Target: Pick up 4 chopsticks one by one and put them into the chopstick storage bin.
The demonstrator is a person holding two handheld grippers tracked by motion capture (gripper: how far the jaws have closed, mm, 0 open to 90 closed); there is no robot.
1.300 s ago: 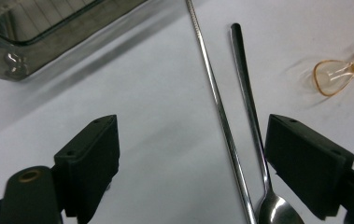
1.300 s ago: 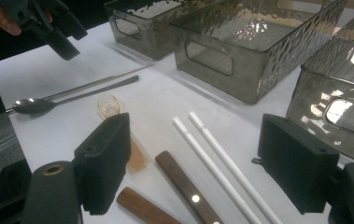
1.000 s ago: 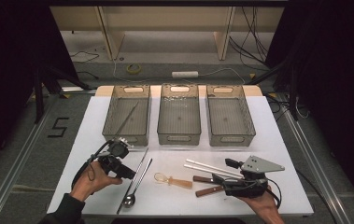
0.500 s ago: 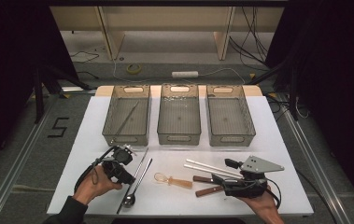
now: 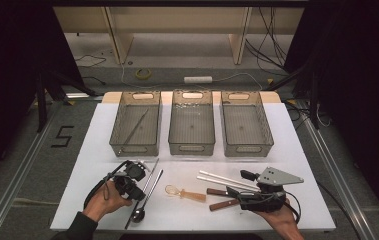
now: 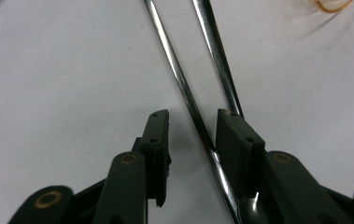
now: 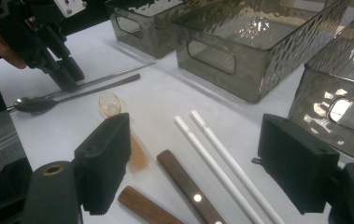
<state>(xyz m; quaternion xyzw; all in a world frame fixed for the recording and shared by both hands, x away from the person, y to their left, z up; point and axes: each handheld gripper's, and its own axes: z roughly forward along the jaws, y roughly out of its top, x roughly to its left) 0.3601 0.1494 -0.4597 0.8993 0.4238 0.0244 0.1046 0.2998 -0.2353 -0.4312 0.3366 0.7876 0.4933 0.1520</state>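
Observation:
My left gripper (image 6: pixel 194 119) points down at the white table, astride a thin metal rod (image 6: pixel 179 79). Its jaws have just been closing; the rod runs between them beside the right pad (image 6: pixel 233 135), and the left pad stands clear of it. A metal spoon's handle (image 6: pixel 219 56) passes behind the right pad. From above, the left gripper (image 5: pixel 138 191) sits over the rod (image 5: pixel 150 174) and spoon (image 5: pixel 138 215). My right gripper (image 7: pixel 200 163) rests wide open over two white sticks (image 7: pixel 216 154) and two wooden handles (image 7: pixel 184 186); it lies at the table's front right (image 5: pixel 242 190).
An amber plastic spoon (image 5: pixel 184 193) lies between the two hands. Three smoky plastic bins stand in a row behind: the left bin (image 5: pixel 117 135) holds a metal rod (image 5: pixel 133 131), and the middle bin (image 5: pixel 177 130) and right bin (image 5: pixel 264 132) look bare.
My left hand has shifted slightly right and down onto the metal rod and spoon. The right hand and everything on the table stayed put.

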